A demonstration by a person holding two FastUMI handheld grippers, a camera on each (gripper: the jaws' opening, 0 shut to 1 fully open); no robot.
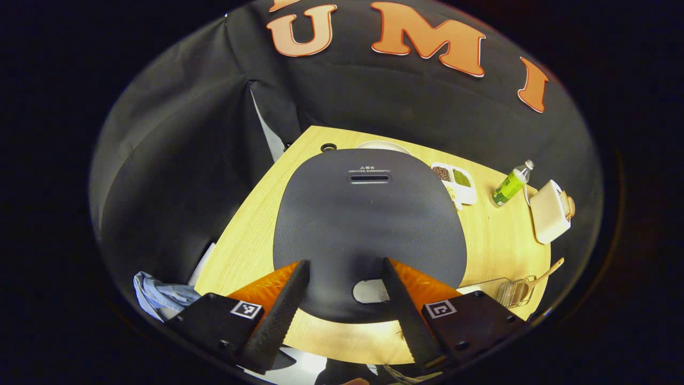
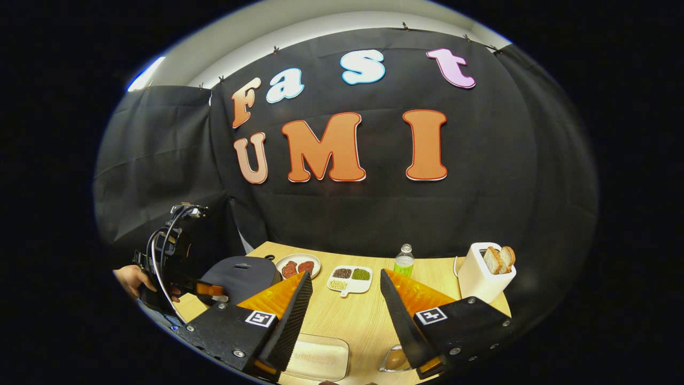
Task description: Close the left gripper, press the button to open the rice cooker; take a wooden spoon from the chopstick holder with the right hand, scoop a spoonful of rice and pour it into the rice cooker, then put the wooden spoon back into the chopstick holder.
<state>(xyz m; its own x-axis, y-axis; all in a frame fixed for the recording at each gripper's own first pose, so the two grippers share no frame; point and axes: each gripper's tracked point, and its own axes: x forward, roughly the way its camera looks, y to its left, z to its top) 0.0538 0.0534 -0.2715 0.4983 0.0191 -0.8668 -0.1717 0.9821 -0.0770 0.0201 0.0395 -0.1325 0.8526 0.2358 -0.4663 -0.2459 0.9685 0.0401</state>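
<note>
The rice cooker has a dark grey lid that is down, with a pale button at its near edge. My left gripper hovers just above the lid, open, its fingers straddling the button. A wooden spoon stands in the clear chopstick holder at the right. In the right gripper view, my right gripper is open and holds nothing above the table's near side. A clear box of rice lies below it beside the chopstick holder. The rice cooker stands to the left.
On the wooden table stand a white toaster with bread, a green bottle, a divided dish of beans and a plate of food. A hand holds the left gripper. Blue cloth lies off the table's left edge.
</note>
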